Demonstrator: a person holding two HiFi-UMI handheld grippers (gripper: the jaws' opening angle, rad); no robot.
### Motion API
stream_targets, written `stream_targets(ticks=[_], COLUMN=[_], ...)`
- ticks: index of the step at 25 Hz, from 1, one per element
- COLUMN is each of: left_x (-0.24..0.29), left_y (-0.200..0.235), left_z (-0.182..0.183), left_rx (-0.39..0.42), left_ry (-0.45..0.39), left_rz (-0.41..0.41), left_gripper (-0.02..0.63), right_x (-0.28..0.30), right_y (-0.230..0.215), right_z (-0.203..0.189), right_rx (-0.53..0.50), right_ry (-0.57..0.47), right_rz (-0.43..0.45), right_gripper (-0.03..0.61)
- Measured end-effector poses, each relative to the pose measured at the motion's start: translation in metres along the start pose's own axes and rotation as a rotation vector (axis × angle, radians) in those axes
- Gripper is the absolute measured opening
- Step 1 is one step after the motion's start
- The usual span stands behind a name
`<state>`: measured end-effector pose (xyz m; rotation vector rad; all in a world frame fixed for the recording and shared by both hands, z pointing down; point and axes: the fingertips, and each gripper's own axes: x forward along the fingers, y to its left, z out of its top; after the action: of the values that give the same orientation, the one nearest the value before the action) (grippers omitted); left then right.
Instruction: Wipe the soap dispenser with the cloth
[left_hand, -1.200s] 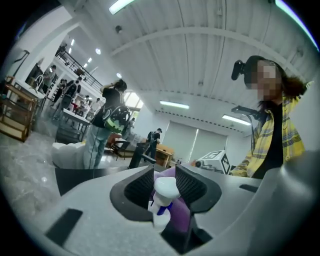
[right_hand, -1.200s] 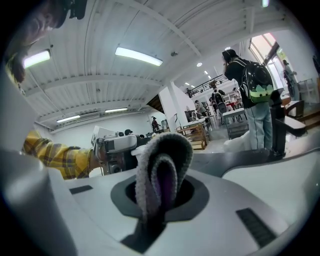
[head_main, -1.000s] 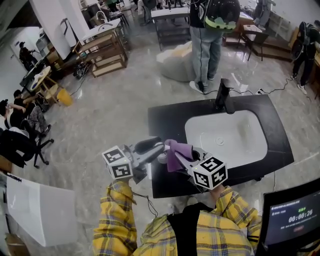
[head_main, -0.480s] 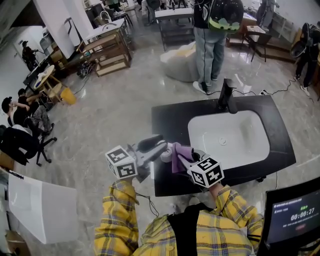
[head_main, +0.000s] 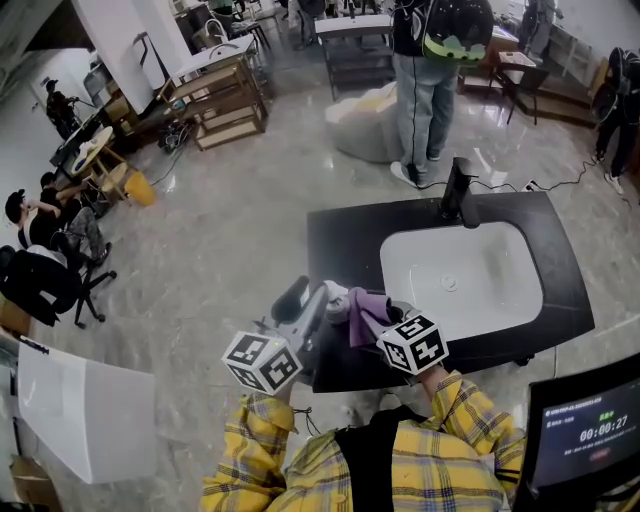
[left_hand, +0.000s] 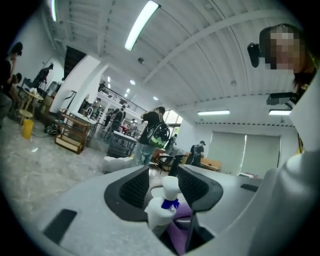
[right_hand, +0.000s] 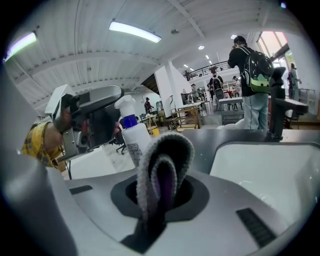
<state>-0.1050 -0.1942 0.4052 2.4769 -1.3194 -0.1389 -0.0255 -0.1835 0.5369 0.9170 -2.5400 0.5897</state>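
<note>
Opening just now, your left gripper (left_hand: 162, 171) is flanking dispenser (left_hand: 160, 212), unclamped; likely light, slick, better gripping mid-body. Right gripper (right_hand: 160, 194) pinching limp cloth (right_hand: 164, 167).

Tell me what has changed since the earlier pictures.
The left gripper swung round from pointing sideways to pointing up the head view. Its jaws have just been opening, with the soap dispenser standing between them, not gripped. The right gripper still clamps the purple cloth beside the dispenser.

Soap dispenser (left_hand: 161, 212) base hidden behind left claw (left_hand: 164, 184), label (right_hand: 133, 146) unreadably small, monitor (head_main: 585, 435) cut by edge
</note>
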Motion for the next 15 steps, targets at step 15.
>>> stream_targets(ticks=[15], left_x=[-0.001], left_y=[-0.008], left_z=[-0.007], left_rx=[-0.197], left_ry=[-0.036], left_rz=[0.267], left_gripper=[0.192], right_x=[0.003], right_y=[0.011], right_z=[-0.002], right_rx=[-0.054], right_ry=[0.055], right_rz=[0.019], right_gripper=[0.041])
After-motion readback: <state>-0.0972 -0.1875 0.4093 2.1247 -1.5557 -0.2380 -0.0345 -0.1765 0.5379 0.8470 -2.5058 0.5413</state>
